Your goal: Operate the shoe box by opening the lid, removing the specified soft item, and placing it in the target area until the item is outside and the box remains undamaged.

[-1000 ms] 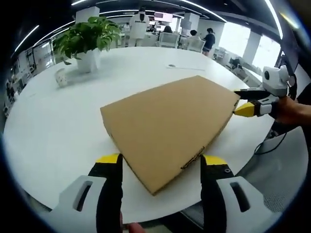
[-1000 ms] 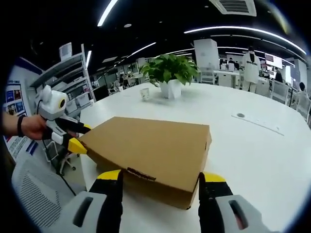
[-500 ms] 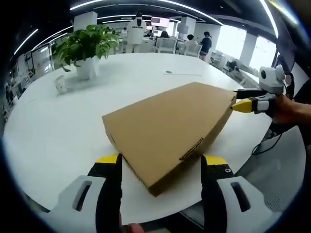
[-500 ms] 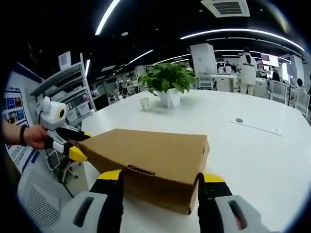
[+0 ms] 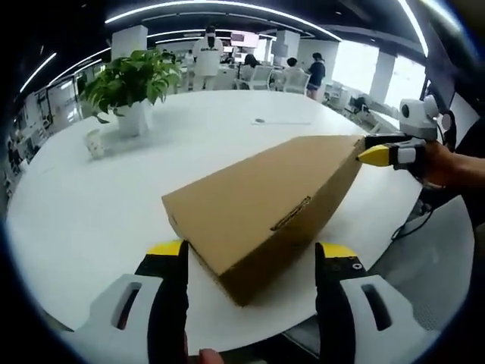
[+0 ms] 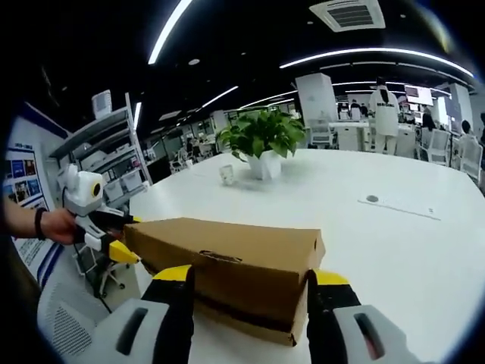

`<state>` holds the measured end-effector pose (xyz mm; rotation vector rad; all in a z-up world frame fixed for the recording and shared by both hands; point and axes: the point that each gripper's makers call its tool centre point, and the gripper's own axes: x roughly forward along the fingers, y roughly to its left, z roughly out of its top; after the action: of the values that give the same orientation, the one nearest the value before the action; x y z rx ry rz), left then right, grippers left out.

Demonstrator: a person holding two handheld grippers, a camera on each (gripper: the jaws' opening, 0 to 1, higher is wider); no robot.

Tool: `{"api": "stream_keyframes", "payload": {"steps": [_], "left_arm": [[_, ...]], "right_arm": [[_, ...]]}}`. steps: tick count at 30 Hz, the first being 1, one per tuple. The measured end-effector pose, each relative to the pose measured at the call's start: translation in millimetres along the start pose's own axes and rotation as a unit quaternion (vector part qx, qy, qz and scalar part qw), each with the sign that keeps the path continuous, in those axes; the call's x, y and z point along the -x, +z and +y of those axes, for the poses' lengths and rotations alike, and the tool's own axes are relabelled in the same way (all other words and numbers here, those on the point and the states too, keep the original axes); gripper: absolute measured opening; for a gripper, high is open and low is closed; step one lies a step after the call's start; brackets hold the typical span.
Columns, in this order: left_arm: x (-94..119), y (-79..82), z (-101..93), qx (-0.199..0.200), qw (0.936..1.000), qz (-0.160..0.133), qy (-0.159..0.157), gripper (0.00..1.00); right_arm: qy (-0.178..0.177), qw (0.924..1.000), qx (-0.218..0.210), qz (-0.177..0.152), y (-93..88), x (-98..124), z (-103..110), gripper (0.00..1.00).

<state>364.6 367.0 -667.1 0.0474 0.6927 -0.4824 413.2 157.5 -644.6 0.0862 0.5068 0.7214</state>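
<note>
1. Plant (image 5: pixel 135 82) at far left of table (image 5: pixel 68 205), well apart from box (image 5: pixel 258 205); a small cup (image 5: pixel 94 142) sits beside it. No snag risk there, and that side looks free as a drop spot for the item.
2. Left gripper (image 5: pixel 250 262): jaws wide, straddling the box's near corner w/o clamping. Risk: if they shut here they'd pinch lid and base together, so the lid can't swing & the cardboard creases.
3. Box sits mid-table, near the edge closest to the person. In right gripper view the lid (image 6: pixel 227 246) looks a bit raised off the base, dark gap under its front lip, still mostly down. Soft item is inside, hidden, so can't tell how it lies. Risk: the whole box tips or slides off the edge if the lid is levered w/o the base held.
4. Tab slot (image 5: pixel 292 214) on the lid's front face: weak spot. A jaw hooked there and pulled hard would prob. tear it.
5. Right gripper (image 5: pixel 373 149) at the box's far right corner, tips touching or just beside the lid edge. Its own view (image 6: pixel 244 284) shows jaws wide, either side of the box end, not holding. Risk: lifting from one corner only twists the lid & may rip the hinge fold; tip could also slip off.
</note>
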Motion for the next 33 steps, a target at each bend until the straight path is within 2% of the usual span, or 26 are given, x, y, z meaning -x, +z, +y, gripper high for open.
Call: {"api": "stream_keyframes", "payload": {"steps": [3,8,13,19,21,23,26,33], "left_arm": [[1,3.9,0.3,0.002,1.0,-0.004,0.0,0.66],[5,10.2,3.6,-0.02,0.9998,-0.004,0.005,0.63],[6,17.4,10.2,-0.026,0.9996,-0.006,0.012,0.59],[7,23.4,20.5,-0.04,0.9986,-0.006,0.035,0.49],[7,30.2,23.7,-0.047,0.9978,-0.014,0.046,0.47],[5,36.1,25.7,-0.055,0.997,-0.014,0.054,0.48],[2,43.1,30.6,-0.09,0.9932,-0.01,0.073,0.5],[2,60.1,26.6,-0.12,0.99,-0.021,0.072,0.49]], "right_arm": [[0.0,1.0,0.001,-0.006,8.6,0,0,0.57],[-0.001,0.9998,-0.001,-0.019,24.0,-1,-1,0.57],[-0.003,0.9996,0.009,-0.026,37.8,-4,-1,0.57],[-0.002,0.9993,0.027,-0.028,48.8,-6,-1,0.57],[-0.003,0.9988,0.043,-0.023,52.2,-6,0,0.57],[-0.003,0.9985,0.047,-0.027,56.7,-6,0,0.56],[-0.005,0.9982,0.053,-0.03,62.9,-8,-1,0.56],[-0.001,0.9967,0.072,-0.038,75.4,-11,-2,0.55]]}}
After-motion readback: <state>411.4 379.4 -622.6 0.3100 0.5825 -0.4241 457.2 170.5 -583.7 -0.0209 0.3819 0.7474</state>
